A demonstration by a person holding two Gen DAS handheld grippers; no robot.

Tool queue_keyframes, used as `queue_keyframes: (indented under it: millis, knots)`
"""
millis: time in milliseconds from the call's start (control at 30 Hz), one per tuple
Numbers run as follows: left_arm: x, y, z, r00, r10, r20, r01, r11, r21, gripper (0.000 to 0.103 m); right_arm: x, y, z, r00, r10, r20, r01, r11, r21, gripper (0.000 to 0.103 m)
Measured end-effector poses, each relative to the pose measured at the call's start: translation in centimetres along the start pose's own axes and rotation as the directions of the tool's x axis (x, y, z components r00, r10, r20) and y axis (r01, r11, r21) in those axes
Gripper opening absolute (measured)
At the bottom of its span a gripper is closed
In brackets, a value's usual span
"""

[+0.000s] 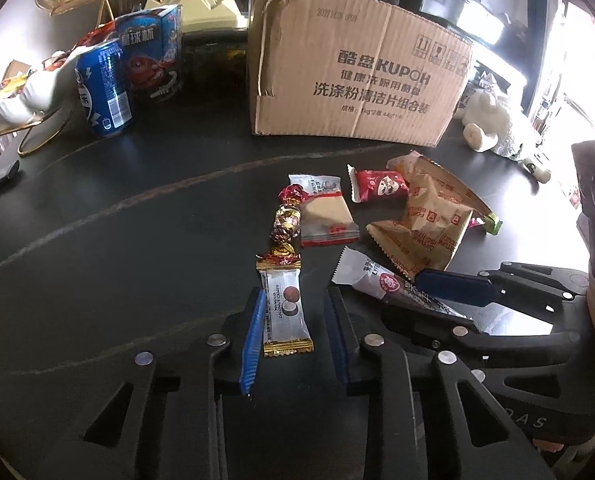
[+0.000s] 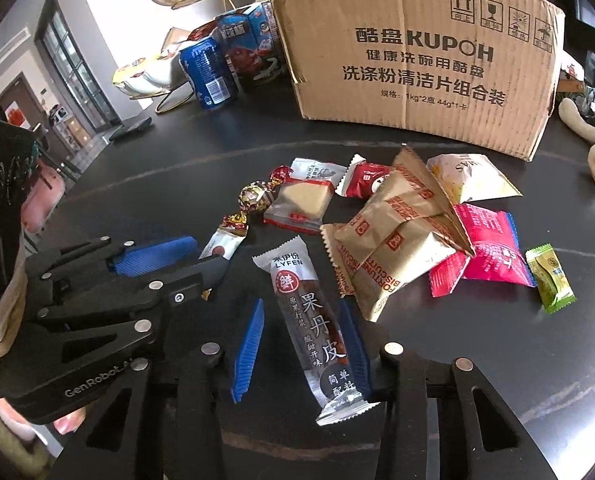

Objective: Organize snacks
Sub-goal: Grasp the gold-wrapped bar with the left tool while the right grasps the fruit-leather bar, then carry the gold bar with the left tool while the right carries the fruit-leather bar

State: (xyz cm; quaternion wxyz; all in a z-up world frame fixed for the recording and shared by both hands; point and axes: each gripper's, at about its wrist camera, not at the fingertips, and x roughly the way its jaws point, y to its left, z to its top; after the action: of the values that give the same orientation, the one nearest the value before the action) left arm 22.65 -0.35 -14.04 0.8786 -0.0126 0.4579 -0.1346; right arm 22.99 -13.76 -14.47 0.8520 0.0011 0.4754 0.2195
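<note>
- Status: we judge the task to be at an early stage. Most of the snacks lie loose on the dark table (image 1: 117,240), in front of the cardboard box (image 1: 357,72).
- Box contents: the open top faces away from both cameras, so we cannot tell whether anything is stored inside.
- Possible finished part: three foil-wrapped candies (image 1: 287,220) lie in a rough line, and the coconut candy bar (image 1: 285,312) sits at the near end of it. This may be a sorted row; we cannot confirm it.
- Left gripper (image 1: 295,336): the jaws stand narrow around the coconut candy bar. One pad meets the wrapper edge and the other is just clear, so the bar is not yet clamped. It lies flat on the table.
- Right gripper (image 2: 303,348): the jaws bracket the long fruit bar (image 2: 309,320). One pad is against the wrapper and a gap shows at the other, so we read no firm hold yet.
- Remaining: the heap of biscuit packets (image 2: 397,232), the pink packets (image 2: 493,248), the green candy (image 2: 551,280), the red packet (image 2: 367,180) and the cake packet (image 2: 301,200) are untouched and unsorted.
</note>
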Motion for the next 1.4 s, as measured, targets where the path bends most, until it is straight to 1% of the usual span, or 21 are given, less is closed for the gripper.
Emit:
queue_keyframes:
  millis: [100,133,267,400,700,1033,1133,1267,1400]
  knots:
    - [0.2,-0.1,0.1,1.000,0.001,0.000,-0.001,1.000,0.003,0.024,0.2,0.0,0.1,1.000,0.008,0.000,-0.008,1.000,0.005,0.035]
    - [0.2,-0.1,0.1,1.000,0.005,0.000,-0.005,1.000,0.005,0.023,0.3,0.1,0.1,1.000,0.008,0.000,-0.008,1.000,0.002,0.032]
    - [0.8,0.1,0.0,1.000,-0.001,-0.016,0.000,1.000,-0.007,0.021,0.3,0.2,0.1,1.000,0.011,0.003,-0.011,1.000,0.007,0.028]
    - [0.8,0.1,-0.1,1.000,0.000,-0.013,0.000,1.000,-0.007,0.020,0.3,0.1,0.2,1.000,0.018,0.009,-0.018,1.000,0.019,0.025]
    - [0.5,0.1,-0.2,1.000,-0.005,-0.006,0.005,1.000,-0.007,0.019,0.3,0.2,-0.1,0.999,0.029,0.019,-0.030,0.999,0.028,0.023]
    - [-1.0,-0.2,-0.5,1.000,-0.008,0.023,0.008,1.000,-0.015,0.019,-0.3,-0.1,-0.5,0.999,0.035,0.025,-0.036,0.999,0.037,0.023]
    - [-1.6,-0.2,-0.5,0.999,-0.008,0.032,0.009,1.000,-0.016,0.019,-0.7,0.0,-0.6,0.999,0.035,0.033,-0.036,0.999,0.035,0.023]
    - [-2.9,-0.7,-0.7,0.998,0.014,0.065,-0.013,1.000,-0.003,0.019,-1.5,-0.1,-0.8,0.998,0.034,0.053,-0.036,0.999,0.040,0.022]
    - [-3.7,-0.8,-0.7,0.997,0.019,0.081,-0.020,1.000,0.000,0.019,-2.5,0.2,-0.7,0.996,0.037,0.081,-0.041,0.998,0.040,0.022]
